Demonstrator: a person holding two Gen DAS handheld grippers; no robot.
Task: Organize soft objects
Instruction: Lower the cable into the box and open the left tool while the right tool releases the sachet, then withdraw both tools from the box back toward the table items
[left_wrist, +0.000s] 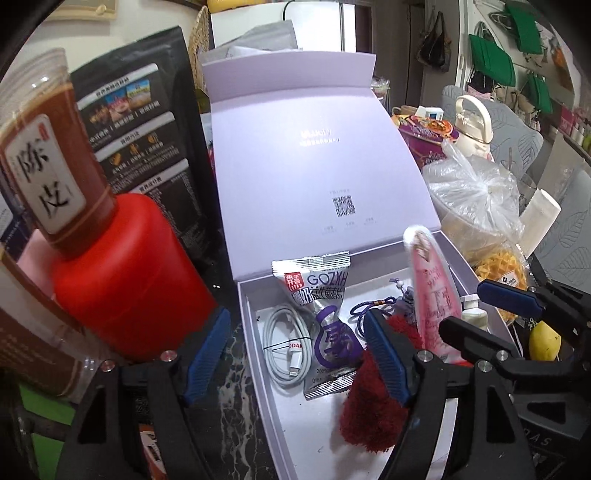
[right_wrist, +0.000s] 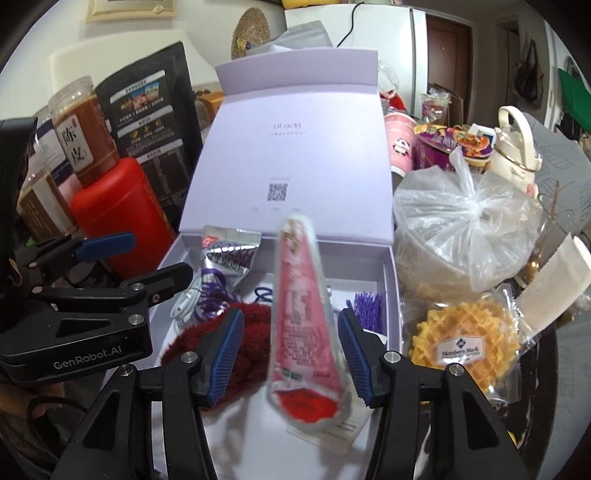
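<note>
Right wrist view: pink pouch (right_wrist: 308, 314) stands on end in the lavender box (right_wrist: 392, 295), blurred, between the right gripper (right_wrist: 290, 354) pads; jaws apart, neither pad pressing it. Dark red fuzzy cloth (right_wrist: 243, 332) lies just left of the pouch, behind the left pad. Farther in: silver snack packet (right_wrist: 229, 254), white cable (right_wrist: 184, 306), purple tassel (right_wrist: 367, 310). Box lid stands open at the far side.

Left wrist view: left gripper (left_wrist: 295, 354) straddles the box's near-left wall, jaws wide apart, nothing clamped; right pad sits in front of the red cloth (left_wrist: 364, 410). Pouch (left_wrist: 432, 291) leans at the right wall.

Table clutter: red canister (left_wrist: 125, 273) to the left, tied plastic bag (right_wrist: 461, 221) and waffle pack (right_wrist: 465, 343) to the right.
</note>
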